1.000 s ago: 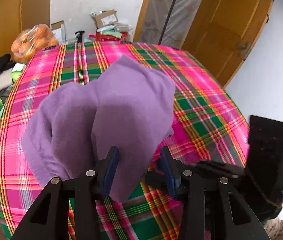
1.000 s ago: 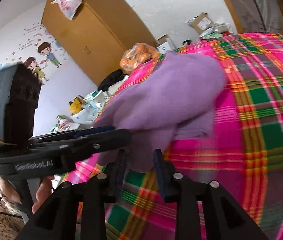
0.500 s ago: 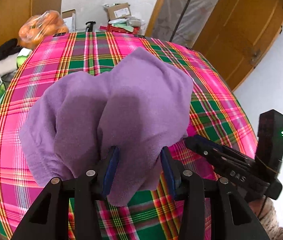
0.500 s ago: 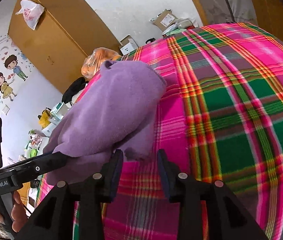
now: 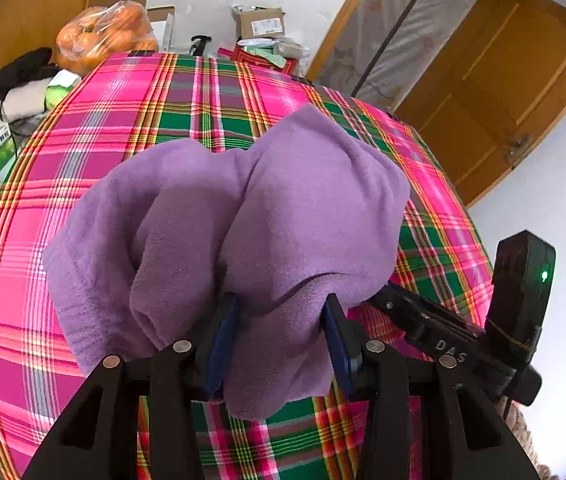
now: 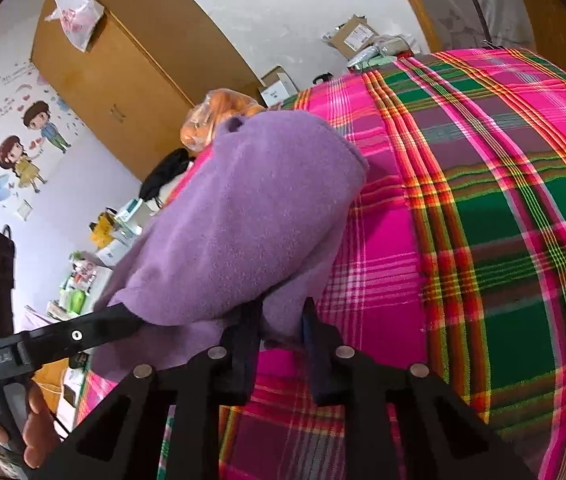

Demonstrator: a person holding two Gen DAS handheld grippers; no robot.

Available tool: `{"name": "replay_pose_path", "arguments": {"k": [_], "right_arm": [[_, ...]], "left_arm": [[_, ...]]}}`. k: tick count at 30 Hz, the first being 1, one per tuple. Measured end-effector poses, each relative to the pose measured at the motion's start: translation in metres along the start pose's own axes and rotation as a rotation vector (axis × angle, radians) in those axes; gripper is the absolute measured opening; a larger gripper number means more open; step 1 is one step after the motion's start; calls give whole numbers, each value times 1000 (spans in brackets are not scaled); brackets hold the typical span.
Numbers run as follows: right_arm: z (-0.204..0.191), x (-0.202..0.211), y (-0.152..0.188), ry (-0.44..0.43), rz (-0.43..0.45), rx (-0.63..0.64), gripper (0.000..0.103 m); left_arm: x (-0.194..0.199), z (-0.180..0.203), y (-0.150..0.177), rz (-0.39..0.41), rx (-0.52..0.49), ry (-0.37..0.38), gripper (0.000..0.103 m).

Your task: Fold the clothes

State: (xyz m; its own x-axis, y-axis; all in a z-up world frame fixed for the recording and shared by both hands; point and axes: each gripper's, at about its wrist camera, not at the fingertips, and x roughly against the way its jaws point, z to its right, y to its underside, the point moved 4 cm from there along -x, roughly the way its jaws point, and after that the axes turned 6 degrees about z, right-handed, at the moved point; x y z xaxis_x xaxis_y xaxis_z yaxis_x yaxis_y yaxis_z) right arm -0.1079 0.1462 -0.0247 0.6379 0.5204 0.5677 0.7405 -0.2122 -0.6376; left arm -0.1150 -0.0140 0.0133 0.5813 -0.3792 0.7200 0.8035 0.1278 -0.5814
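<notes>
Desk (image 5: 95, 128) w/ pink-green plaid cover carries purple fleece garment (image 5: 243, 216), bunched, soft folds, near edge lifted. Left hand-held gripper (image 5: 281, 338): jaws apart, fabric between. Right hand-held gripper (image 6: 281, 334): fabric between fingers, clamping unclear.

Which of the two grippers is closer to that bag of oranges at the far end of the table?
Neither clearly. The left gripper and right gripper sit side by side at the near edge, both at the purple cloth; the bag of oranges lies far beyond, off to the left.
</notes>
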Motion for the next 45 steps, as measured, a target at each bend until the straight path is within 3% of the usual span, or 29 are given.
{"name": "replay_pose_path", "arguments": {"k": [4, 8, 14, 20, 24, 27, 29, 31, 33, 43, 45], "right_arm": [[-3, 20, -7, -19, 62, -9, 14], [-5, 41, -15, -23, 116, -7, 14], [6, 72, -24, -3, 179, -26, 11], [26, 96, -35, 25, 241, -53, 0], [36, 97, -33, 46, 202, -43, 1], [48, 91, -28, 82, 181, -60, 4], [57, 80, -25, 76, 133, -102, 11], [62, 70, -21, 86, 100, -116, 25], [64, 61, -20, 81, 78, -122, 31], [56, 30, -21, 60, 23, -108, 34], [54, 29, -21, 53, 25, -100, 28]], "left_arm": [[3, -1, -1, 14, 38, 15, 39], [10, 1, -5, 41, 58, 42, 24], [10, 13, -5, 34, 58, 81, 23], [1, 33, -3, 17, 43, 119, 19], [-6, 49, -2, 5, 20, 145, 19], [-11, 50, -2, 4, 14, 119, 19], [-12, 48, 0, 0, 21, 111, 19], [-12, 46, 1, -2, 26, 104, 19], [-12, 44, 2, -5, 29, 98, 19], [-14, 31, 5, -18, 59, 93, 19], [-13, 29, 5, -19, 64, 94, 19]]}}
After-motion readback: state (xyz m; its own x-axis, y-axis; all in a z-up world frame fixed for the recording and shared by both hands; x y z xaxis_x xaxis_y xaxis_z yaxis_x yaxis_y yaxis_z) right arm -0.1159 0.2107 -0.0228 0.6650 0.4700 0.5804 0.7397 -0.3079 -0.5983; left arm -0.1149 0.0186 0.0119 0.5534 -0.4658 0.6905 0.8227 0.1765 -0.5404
